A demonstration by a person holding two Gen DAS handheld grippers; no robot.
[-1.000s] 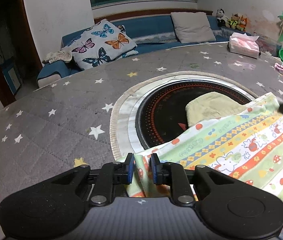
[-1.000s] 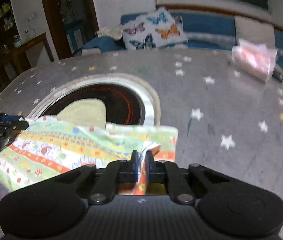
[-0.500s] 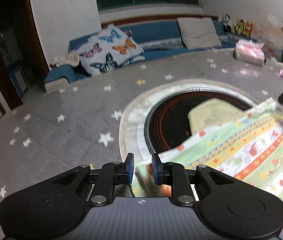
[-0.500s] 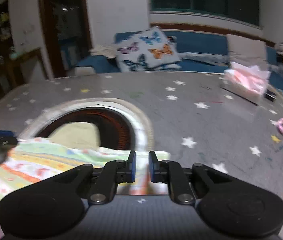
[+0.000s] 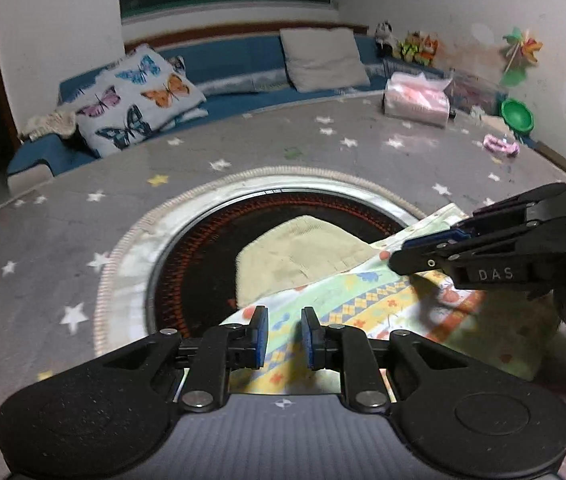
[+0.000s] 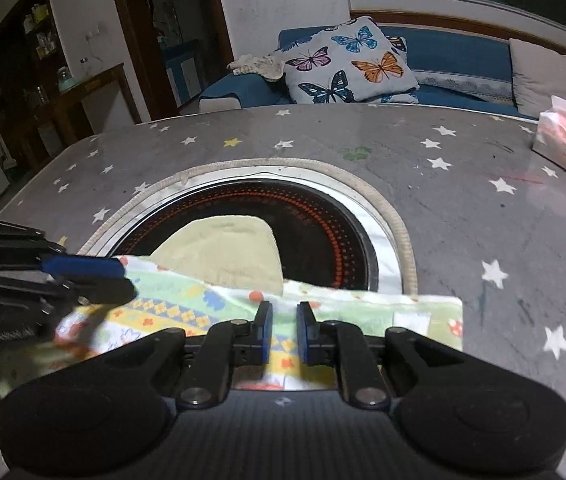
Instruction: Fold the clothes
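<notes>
Seeing printed garment lying doubled, flat on table; our left gripper and right gripper narrowly parted, empty; further folds maybe left.

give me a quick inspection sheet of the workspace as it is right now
surface: grey star-print table cover with a round dark inset in the middle
job's things: patterned garment lying partly over the inset's near edge; pale yellow cloth on the inset, partly under the garment
clutter: pink tissue pack, pink ring-shaped item, green bowl at the far right
grippers: left gripper and right gripper both have a gap between the pads, over the garment; no cloth visibly pinched
cables: nothing seen
surroundings: blue sofa with butterfly pillow and grey pillow; small toys on the ledge; dark window
</notes>
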